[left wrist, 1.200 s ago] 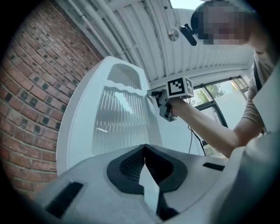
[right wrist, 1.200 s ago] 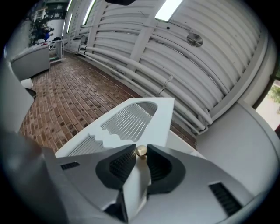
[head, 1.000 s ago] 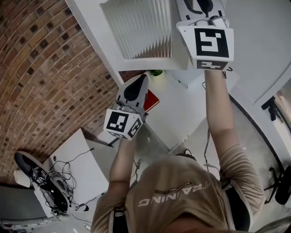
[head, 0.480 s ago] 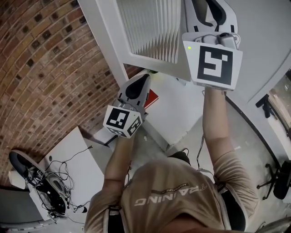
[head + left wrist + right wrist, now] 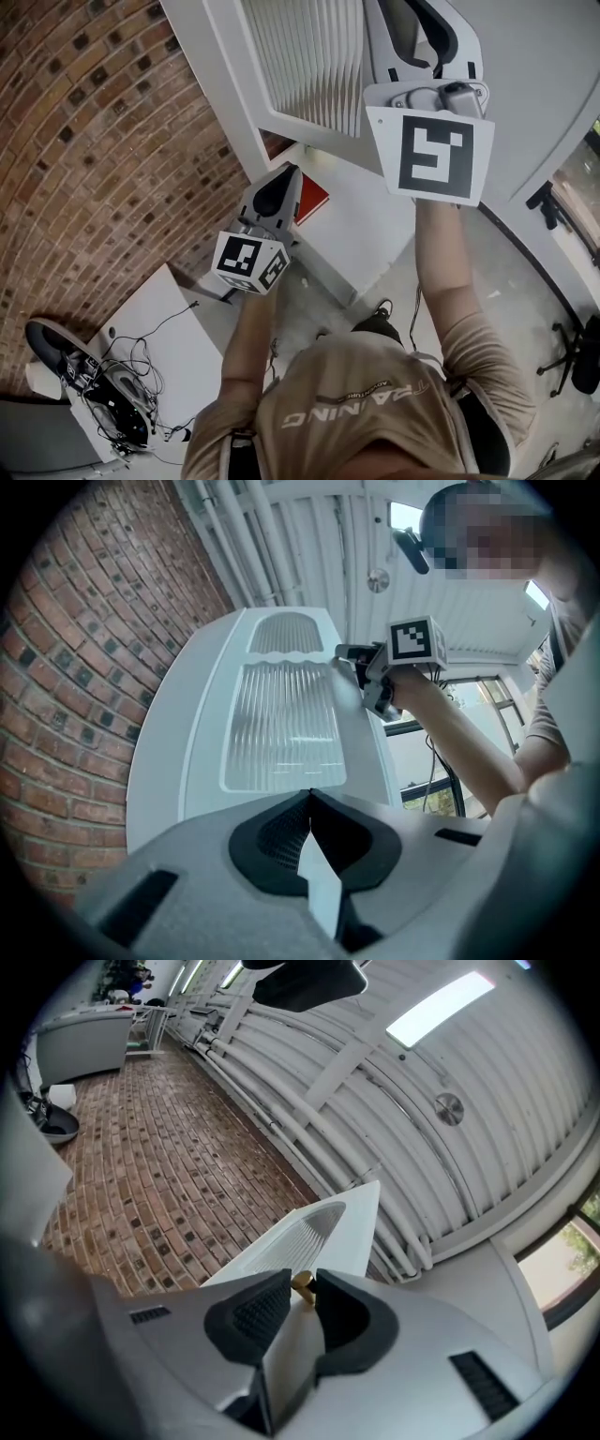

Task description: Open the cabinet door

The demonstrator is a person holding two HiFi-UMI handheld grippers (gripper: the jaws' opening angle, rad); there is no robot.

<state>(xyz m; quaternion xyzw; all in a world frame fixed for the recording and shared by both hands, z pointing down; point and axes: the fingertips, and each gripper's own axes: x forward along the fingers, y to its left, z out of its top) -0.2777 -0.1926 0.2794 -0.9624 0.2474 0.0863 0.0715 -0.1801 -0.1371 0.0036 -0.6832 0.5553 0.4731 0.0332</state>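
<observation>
The white cabinet door [image 5: 225, 75] with its ribbed glass panel [image 5: 314, 61] stands swung out from the cabinet. In the right gripper view, my right gripper [image 5: 302, 1290] is shut on the door's small brass knob [image 5: 302, 1282], with the door edge [image 5: 352, 1232] running away behind it. Its marker cube [image 5: 433, 153] shows large at the top right of the head view. In the left gripper view the same gripper [image 5: 361, 663] sits at the door's right edge. My left gripper [image 5: 289, 173] hangs lower, apart from the door, with its jaws [image 5: 309, 797] shut on nothing.
A brick wall [image 5: 94, 141] runs along the left. A red thing [image 5: 312, 199] lies inside the cabinet below the door. A white table [image 5: 159, 328] with cables [image 5: 122, 403] is at lower left. An office chair [image 5: 583, 361] stands at the right edge.
The door has swung further out with my right gripper on its knob, and that gripper's cube sits further right and larger. My left gripper has drifted slightly down and left.
</observation>
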